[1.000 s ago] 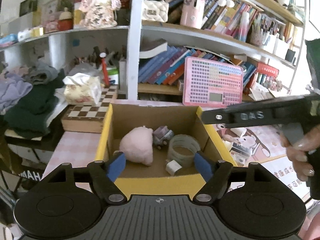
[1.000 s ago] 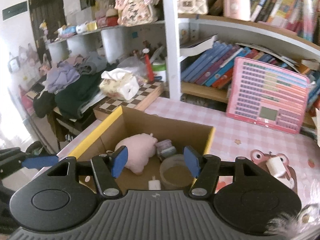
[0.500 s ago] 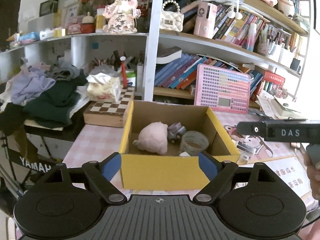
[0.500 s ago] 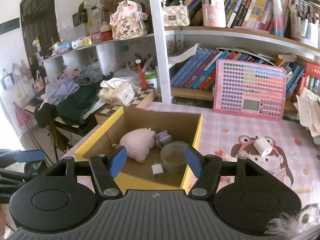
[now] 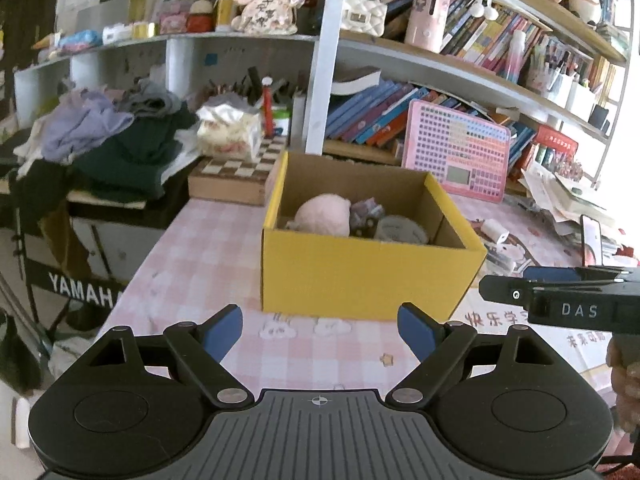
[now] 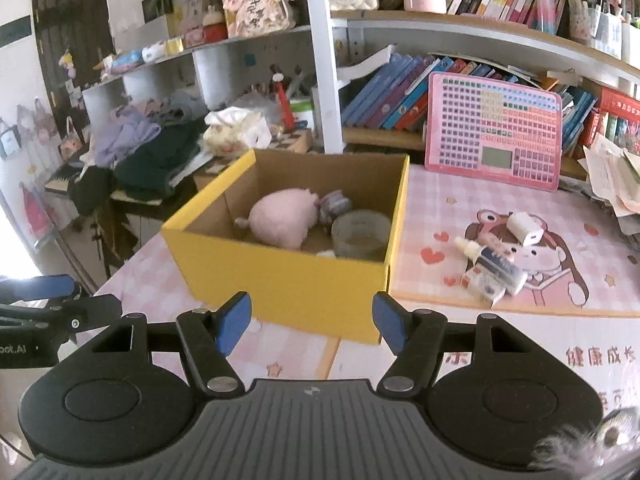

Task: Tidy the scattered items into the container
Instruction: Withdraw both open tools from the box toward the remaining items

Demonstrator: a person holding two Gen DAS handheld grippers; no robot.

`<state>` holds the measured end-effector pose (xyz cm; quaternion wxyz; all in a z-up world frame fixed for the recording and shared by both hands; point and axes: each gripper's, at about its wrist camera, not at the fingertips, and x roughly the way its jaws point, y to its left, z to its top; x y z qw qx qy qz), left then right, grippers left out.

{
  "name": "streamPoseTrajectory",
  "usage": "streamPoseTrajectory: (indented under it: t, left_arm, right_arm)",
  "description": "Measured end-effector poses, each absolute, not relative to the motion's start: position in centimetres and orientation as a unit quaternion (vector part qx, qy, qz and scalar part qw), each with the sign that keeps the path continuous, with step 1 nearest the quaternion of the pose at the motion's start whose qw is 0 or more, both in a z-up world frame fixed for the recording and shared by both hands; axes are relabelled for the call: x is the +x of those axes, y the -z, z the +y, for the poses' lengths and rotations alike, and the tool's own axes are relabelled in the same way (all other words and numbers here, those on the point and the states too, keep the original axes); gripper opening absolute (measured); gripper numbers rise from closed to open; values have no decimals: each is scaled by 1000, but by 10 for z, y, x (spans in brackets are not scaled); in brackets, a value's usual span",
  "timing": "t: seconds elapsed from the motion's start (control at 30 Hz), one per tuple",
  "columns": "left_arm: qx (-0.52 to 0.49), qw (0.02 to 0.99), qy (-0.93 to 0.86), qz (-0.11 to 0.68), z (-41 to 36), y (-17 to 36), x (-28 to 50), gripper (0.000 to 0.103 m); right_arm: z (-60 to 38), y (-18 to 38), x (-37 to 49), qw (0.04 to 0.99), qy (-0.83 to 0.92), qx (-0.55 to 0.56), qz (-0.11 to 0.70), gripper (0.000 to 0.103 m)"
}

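Observation:
A yellow cardboard box [image 5: 372,276] [image 6: 288,280] stands on the pink checked table. In it lie a pink plush [image 5: 322,216] [image 6: 284,218], a small grey toy [image 6: 334,204] and a grey tape roll [image 6: 360,232]. To the right of the box, on the cartoon mat, lie a white charger [image 6: 525,228], a small bottle [image 6: 494,264] and a little carton [image 6: 480,282]. My left gripper [image 5: 320,332] hangs open and empty in front of the box. My right gripper [image 6: 312,326] is also open and empty, level with the box's front right corner.
A pink keypad board [image 5: 456,156] leans on the bookshelf behind the box. A chessboard [image 5: 236,176] and a tissue pack sit at the back left beside a clothes pile [image 5: 120,140]. Loose papers [image 6: 612,176] crowd the right. The table's edge drops off at the left.
Both grippers have drawn back from over the box, so its yellow front wall now shows. Both pairs of jaws stand a little wider than a second ago.

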<state>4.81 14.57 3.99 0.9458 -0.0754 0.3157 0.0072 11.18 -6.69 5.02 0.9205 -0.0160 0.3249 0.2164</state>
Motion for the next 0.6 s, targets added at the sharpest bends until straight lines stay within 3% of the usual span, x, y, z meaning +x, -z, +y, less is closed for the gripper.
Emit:
streamPoseTrajectory:
  t: [0.6]
  left_arm:
    - [-47, 937, 4, 347, 130, -13, 20, 87]
  right_arm:
    - [-45, -22, 57, 908, -233, -71, 340, 70]
